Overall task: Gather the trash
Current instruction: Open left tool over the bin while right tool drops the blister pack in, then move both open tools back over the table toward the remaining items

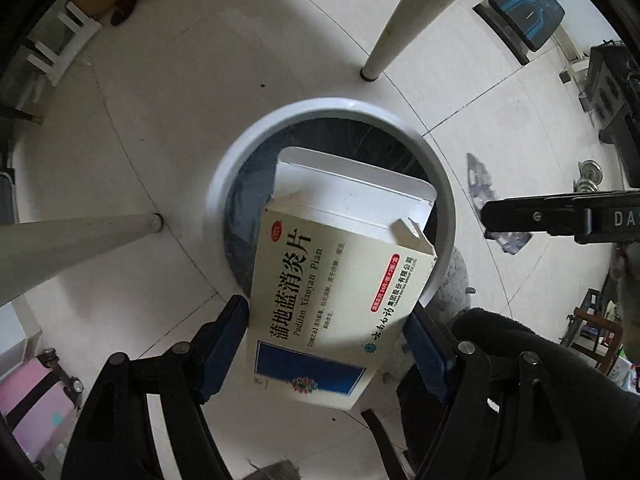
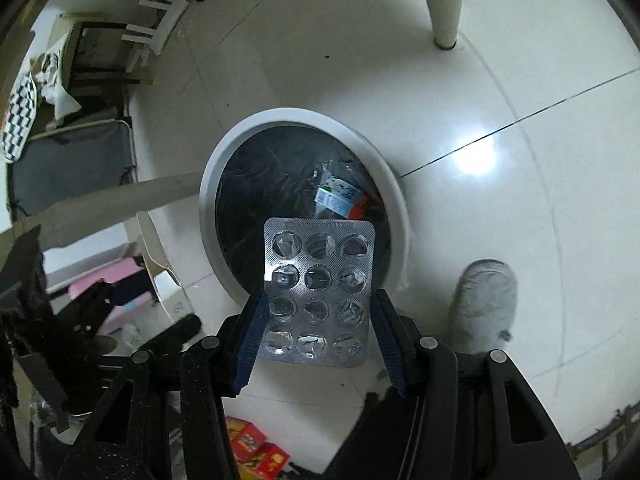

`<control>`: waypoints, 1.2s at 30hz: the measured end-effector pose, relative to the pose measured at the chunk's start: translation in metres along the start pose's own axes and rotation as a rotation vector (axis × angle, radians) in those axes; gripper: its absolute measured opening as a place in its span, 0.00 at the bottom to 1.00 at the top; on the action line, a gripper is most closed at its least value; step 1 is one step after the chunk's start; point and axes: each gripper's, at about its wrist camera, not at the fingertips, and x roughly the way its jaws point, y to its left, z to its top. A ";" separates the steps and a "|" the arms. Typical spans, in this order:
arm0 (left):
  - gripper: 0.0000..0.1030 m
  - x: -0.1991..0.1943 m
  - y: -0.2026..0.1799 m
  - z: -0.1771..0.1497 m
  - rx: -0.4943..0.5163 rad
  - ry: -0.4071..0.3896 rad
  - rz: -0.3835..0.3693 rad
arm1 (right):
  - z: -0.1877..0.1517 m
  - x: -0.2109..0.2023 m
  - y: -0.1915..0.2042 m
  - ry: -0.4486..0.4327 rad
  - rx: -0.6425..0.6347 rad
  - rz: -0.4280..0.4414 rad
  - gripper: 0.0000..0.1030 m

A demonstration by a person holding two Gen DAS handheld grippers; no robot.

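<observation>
Left gripper [image 1: 326,344]: you hold it clenched on the medicine box [image 1: 320,312]; the blue pads press on its two long sides, and the open flap end points forward over the trash bin [image 1: 224,172]
Right gripper [image 2: 316,334]: you hold it clenched on the empty blister pack [image 2: 318,292]; both pads touch its side edges near the lower half, and its upper half reaches over the near rim of the trash bin [image 2: 208,184]
Trash bin: it stands on the white tiled floor [image 1: 160,128] between the white table legs [image 1: 404,20]; it has a black liner [image 2: 260,176], and some small packaging [image 2: 338,200] already lies inside
Step in hand: as I judge it, both pieces are above the bin and wait for release; nothing is dropped yet
Risk, box: the back part of the box hangs outside the near rim; if you open now, it can hit the rim and tip onto the floor; bring it more forward first
Risk, blister pack: it is thin and light, and only its top is over the opening; it can slide down outside the rim or flutter aside
Risk, both hands: the right gripper appears just beside at the right edge of the left view; releasing together can make the pieces or the fingers collide; also your slipper [image 2: 486,304] is near the bin, so a step can push it
</observation>
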 end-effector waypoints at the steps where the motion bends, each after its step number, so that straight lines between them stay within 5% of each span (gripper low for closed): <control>1: 0.76 0.002 0.002 0.001 -0.005 0.003 -0.003 | 0.004 0.004 -0.002 0.006 -0.002 0.007 0.55; 4: 0.93 -0.001 0.004 -0.004 -0.019 -0.009 -0.008 | 0.007 0.015 -0.013 0.018 -0.003 0.036 0.75; 10: 0.95 -0.011 0.005 -0.008 -0.028 -0.034 0.040 | 0.001 0.015 -0.006 0.018 -0.034 0.011 0.93; 22: 0.95 -0.065 -0.013 -0.036 -0.028 -0.070 0.157 | -0.022 -0.051 0.043 -0.108 -0.193 -0.297 0.98; 36: 0.95 -0.196 -0.047 -0.083 -0.080 -0.149 0.176 | -0.094 -0.179 0.119 -0.171 -0.284 -0.362 0.99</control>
